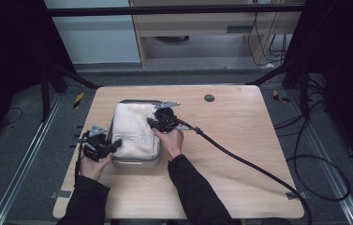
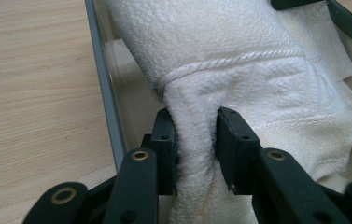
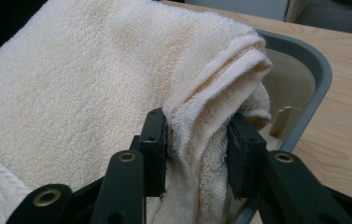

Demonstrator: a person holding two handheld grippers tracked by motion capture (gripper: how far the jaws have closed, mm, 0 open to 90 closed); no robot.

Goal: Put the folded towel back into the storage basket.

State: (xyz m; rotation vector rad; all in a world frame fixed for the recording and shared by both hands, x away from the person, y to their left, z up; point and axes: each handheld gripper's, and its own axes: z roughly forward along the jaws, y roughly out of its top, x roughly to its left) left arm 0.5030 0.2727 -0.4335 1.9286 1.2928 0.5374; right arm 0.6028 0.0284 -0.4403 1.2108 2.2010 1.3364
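Note:
A folded white towel lies in a grey rectangular tray on the wooden table. My left gripper holds the towel's near left side, shut on a bunched fold of the towel; its black pads press the cloth from both sides, beside the tray wall. My right gripper is at the towel's right edge, shut on a thick fold of the towel over the tray rim. A hand holds each gripper.
The tray sits left of centre on the table. A thick black cable trails from the right gripper across the table to the right front. A small dark round disc lies near the far edge.

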